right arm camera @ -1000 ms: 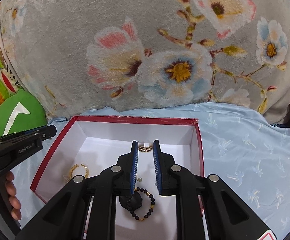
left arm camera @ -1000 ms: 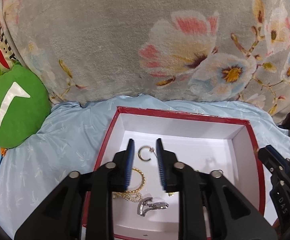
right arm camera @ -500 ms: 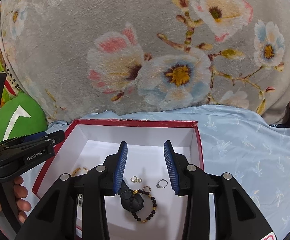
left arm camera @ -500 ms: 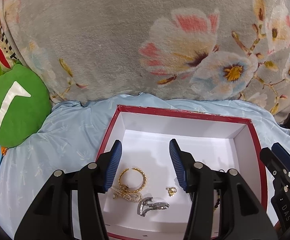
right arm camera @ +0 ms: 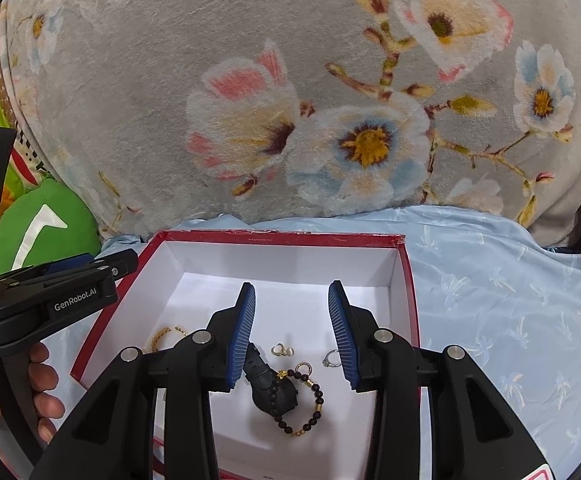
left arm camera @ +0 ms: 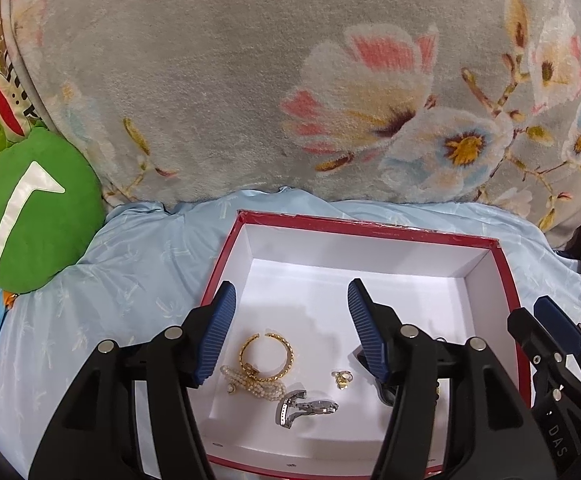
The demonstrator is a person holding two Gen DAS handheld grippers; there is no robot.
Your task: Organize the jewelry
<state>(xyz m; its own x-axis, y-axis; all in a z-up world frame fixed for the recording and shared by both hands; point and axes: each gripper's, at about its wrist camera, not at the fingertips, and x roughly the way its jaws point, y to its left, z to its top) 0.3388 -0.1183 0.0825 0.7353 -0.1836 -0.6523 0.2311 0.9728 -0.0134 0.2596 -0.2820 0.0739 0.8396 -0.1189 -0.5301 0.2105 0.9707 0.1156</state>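
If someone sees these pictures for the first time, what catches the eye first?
A red box with a white inside lies on the blue sheet, holding a gold bangle, a black watch and a bead bracelet. Behind it rises a grey flowered blanket. Both tools hover open above the box.

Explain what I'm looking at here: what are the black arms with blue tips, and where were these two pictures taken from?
They are hand-held tongs, one in each of a person's hands, each with a camera looking along its fingers. One picture comes from the left tongs, the other from the right tongs. Both are open and hold nothing. Below them a red box sits on a blue bedsheet. In it lie a gold bangle, a pearl bracelet, a silver watch, a black watch, a dark bead bracelet and small rings. A floral blanket lies behind.
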